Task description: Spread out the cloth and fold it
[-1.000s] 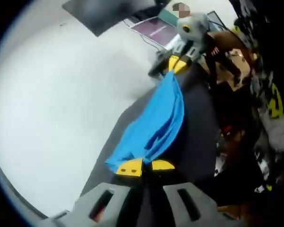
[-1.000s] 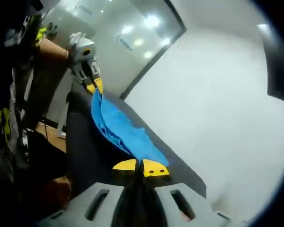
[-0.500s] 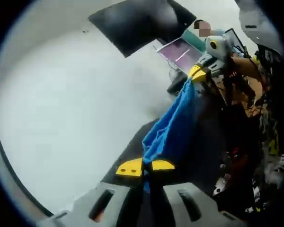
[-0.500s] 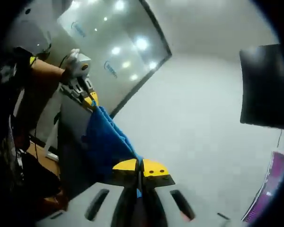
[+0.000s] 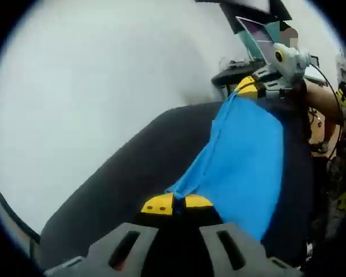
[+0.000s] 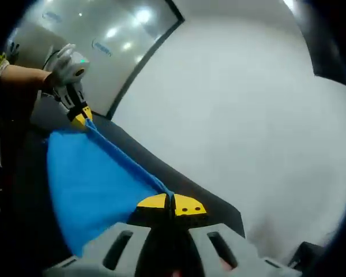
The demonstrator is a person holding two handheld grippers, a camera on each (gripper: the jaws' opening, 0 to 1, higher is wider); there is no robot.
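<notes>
A bright blue cloth (image 5: pixel 242 161) hangs stretched over a dark table (image 5: pixel 132 184). My left gripper (image 5: pixel 177 203) is shut on one corner of the blue cloth, its yellow tips pinched together. At the far end of the taut edge, the right gripper (image 5: pixel 248 88) holds the other corner. In the right gripper view, my right gripper (image 6: pixel 172 204) is shut on its corner of the cloth (image 6: pixel 86 184). The taut edge runs from there up to the left gripper (image 6: pixel 79 118), held by a person's hand. The cloth's body falls flat toward the dark table (image 6: pixel 202 190).
A pale wall (image 5: pixel 104 75) lies beyond the table. A laptop (image 5: pixel 256 32) and a black stand (image 5: pixel 236 66) sit behind the right gripper. A glass partition (image 6: pixel 98 40) with light reflections stands beyond the table. A person's sleeve (image 5: pixel 323 104) shows at the right.
The cloth was bunched between the grippers; now its top edge is pulled taut and the cloth hangs spread out flat. Both views have swung toward the table.
</notes>
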